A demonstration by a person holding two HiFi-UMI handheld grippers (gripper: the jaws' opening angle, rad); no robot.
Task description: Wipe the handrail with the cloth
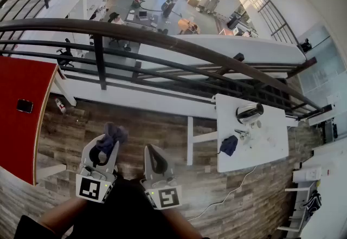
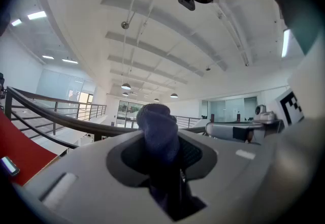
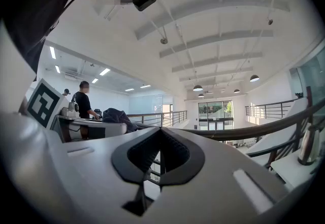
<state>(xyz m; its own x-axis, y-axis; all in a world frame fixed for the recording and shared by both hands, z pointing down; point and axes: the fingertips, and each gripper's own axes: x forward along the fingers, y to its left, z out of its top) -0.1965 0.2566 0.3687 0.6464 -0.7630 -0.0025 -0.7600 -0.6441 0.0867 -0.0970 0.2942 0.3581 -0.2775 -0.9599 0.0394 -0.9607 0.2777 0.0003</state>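
Note:
The dark handrail (image 1: pixel 179 45) curves across the head view, well ahead of both grippers. My left gripper (image 1: pixel 107 143) is shut on a dark blue cloth (image 1: pixel 115 131), which bunches up out of its jaws. In the left gripper view the cloth (image 2: pixel 156 126) fills the gap between the jaws of the left gripper (image 2: pixel 161 153), and the handrail (image 2: pixel 51 114) runs behind it at the left. My right gripper (image 1: pixel 149 152) is held beside the left one, shut on nothing. In the right gripper view its tips (image 3: pixel 159 132) meet, with the handrail (image 3: pixel 254 129) beyond at the right.
A white table (image 1: pixel 271 148) stands at the right with a second dark cloth (image 1: pixel 229 144) and a metal vessel (image 1: pixel 249 113) on it. A red surface (image 1: pixel 16 124) with a phone (image 1: pixel 25 105) lies at the left. Wood flooring is below. A person (image 3: pixel 83 98) stands far off.

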